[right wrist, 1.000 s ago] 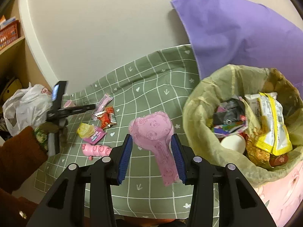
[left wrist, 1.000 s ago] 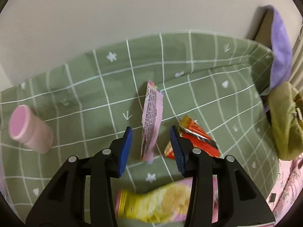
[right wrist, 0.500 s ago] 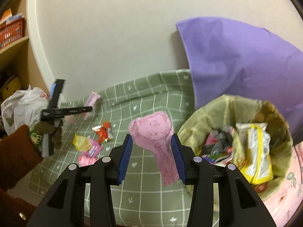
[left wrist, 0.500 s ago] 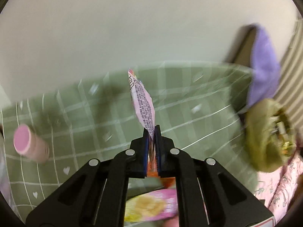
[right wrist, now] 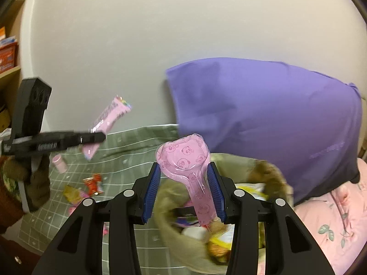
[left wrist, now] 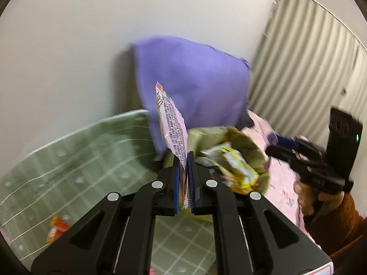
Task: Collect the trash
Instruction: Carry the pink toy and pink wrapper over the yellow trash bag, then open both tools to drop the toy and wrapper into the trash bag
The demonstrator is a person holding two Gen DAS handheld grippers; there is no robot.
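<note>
Two wrappers (left wrist: 172, 123) (right wrist: 187, 158) now nearer bin (right wrist: 176, 236)

Flat pink printed snack wrapper (left wrist: 172, 126) upright, pinched at its lower end; olive-lined trash bin (left wrist: 250, 144) at three o'clock, brimming with wrappers.

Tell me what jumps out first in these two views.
The left gripper jaws pinch a pink wrapper standing upright, with the purple pillow behind. The right gripper holds pink panda-print packaging above the full trash bag.
</note>
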